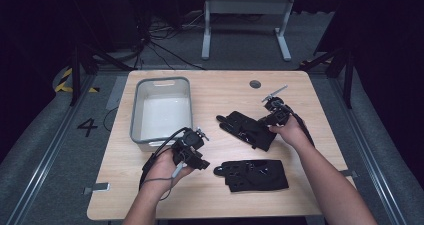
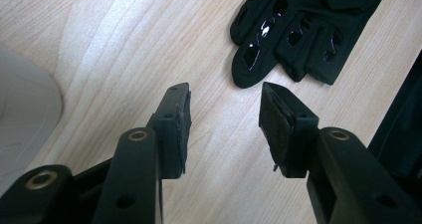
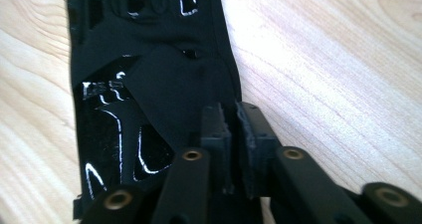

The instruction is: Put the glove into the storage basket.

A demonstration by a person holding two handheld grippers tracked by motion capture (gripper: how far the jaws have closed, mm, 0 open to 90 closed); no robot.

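Two black gloves lie on the table, one under each gripper's reach. Right gripper [image 3: 234, 134]: jaws nearly together, pinched on the cuff edge of the far glove [image 3: 164, 84], fabric caught between the pads; in the high view this gripper [image 1: 272, 116] sits at the right end of that glove [image 1: 247, 129], which lies slanted near the table's middle. Left gripper [image 2: 224, 119]: jaws parted to a middling gap, nothing between them, bare wood beneath; fingertips of the near glove [image 2: 293, 40] lie just beyond the jaw tips, not touching. In the high view the left gripper [image 1: 192, 155] is held just left of the near glove [image 1: 255, 174], which lies flat toward the table's front edge.

Grey bin [image 1: 162, 82] stands at the table's left, just behind the left gripper; its pale inside shows nothing in it.

Table [image 1: 310, 100]: light wood grain, rounded corners, a small round grey cap [image 1: 255, 84] near the back edge.

Room: dark, grey carpet floor, a painted figure 4 [image 1: 87, 126] at left, cables [image 1: 160, 40] trailing behind the table, a white table frame [image 1: 245, 15] farther back
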